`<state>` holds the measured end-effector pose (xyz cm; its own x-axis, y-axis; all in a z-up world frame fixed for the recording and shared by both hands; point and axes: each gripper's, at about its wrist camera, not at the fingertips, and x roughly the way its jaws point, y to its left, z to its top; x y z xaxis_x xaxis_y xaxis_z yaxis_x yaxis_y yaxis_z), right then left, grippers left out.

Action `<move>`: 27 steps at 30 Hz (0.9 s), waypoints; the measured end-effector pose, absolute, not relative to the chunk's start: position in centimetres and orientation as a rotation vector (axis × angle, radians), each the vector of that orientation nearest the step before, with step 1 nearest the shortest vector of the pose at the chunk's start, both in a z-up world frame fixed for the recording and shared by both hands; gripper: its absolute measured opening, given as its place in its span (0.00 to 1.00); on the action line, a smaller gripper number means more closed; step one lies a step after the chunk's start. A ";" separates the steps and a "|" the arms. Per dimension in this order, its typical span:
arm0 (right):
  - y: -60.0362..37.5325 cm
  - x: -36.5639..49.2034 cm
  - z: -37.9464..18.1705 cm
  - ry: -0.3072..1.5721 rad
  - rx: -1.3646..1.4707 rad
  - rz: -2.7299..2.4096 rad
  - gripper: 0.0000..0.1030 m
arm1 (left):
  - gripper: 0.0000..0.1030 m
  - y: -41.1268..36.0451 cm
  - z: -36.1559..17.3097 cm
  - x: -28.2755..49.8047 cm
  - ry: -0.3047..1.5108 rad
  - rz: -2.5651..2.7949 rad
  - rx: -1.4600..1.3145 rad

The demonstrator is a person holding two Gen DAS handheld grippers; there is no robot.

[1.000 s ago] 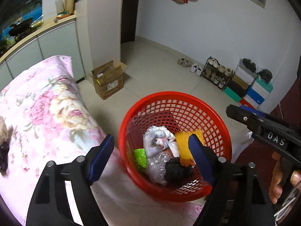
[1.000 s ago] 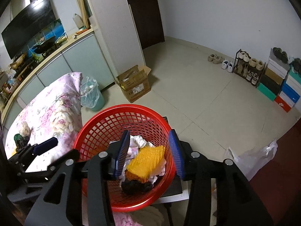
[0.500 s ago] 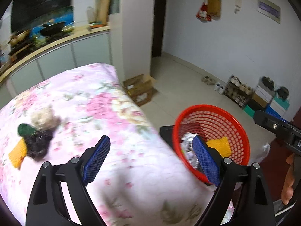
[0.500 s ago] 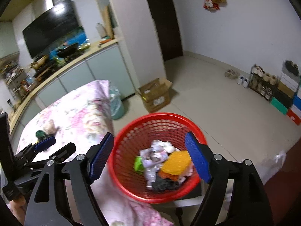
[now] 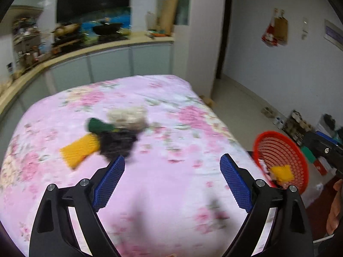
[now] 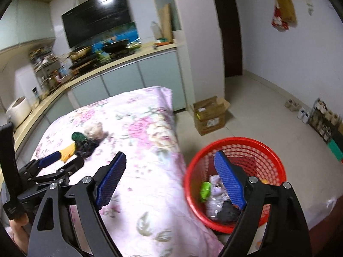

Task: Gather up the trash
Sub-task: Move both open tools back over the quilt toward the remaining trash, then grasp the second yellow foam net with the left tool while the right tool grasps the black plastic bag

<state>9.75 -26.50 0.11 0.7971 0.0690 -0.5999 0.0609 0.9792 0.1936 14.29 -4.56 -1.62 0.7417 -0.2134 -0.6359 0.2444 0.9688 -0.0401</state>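
A pile of trash lies on the pink floral table cover (image 5: 171, 192): a yellow sponge (image 5: 80, 150), a black clump (image 5: 118, 142), a green piece (image 5: 96, 125) and a beige fluffy wad (image 5: 128, 115). The pile also shows in the right wrist view (image 6: 85, 142). My left gripper (image 5: 172, 180) is open and empty, just short of the pile. My right gripper (image 6: 169, 180) is open and empty, above the table edge beside the red basket (image 6: 268, 150). The basket (image 5: 278, 147) holds a yellow sponge, a green item, plastic wrap and a black clump.
A cardboard box (image 6: 210, 115) stands on the floor by the white pillar. A kitchen counter (image 6: 107, 66) with a wok runs behind the table. Shoe racks and boxes (image 6: 325, 124) line the right wall. My left gripper appears in the right wrist view (image 6: 53, 162).
Both grippers have swung left, away from the basket toward the table. The right gripper has opened wide. The trash pile on the cover has come into the left wrist view's middle.
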 end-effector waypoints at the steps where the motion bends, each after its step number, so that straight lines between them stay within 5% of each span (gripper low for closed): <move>1: -25.8 9.9 0.2 0.646 0.196 0.013 0.80 | 0.87 -3.6 -1.5 14.1 0.678 -0.230 0.042; 10: -21.4 11.4 0.2 0.628 0.153 0.074 0.85 | 0.93 4.0 -0.9 12.5 0.562 -0.102 0.019; 27: -16.3 15.3 -1.8 0.742 0.130 0.186 0.85 | 0.93 11.9 -5.2 19.0 0.764 0.009 -0.162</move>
<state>15.31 -16.32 -1.82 0.7218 0.2135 -0.6584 -0.1221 0.9756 0.1826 18.95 11.88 -5.24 0.7226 -0.0505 -0.6895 -0.0671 0.9875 -0.1427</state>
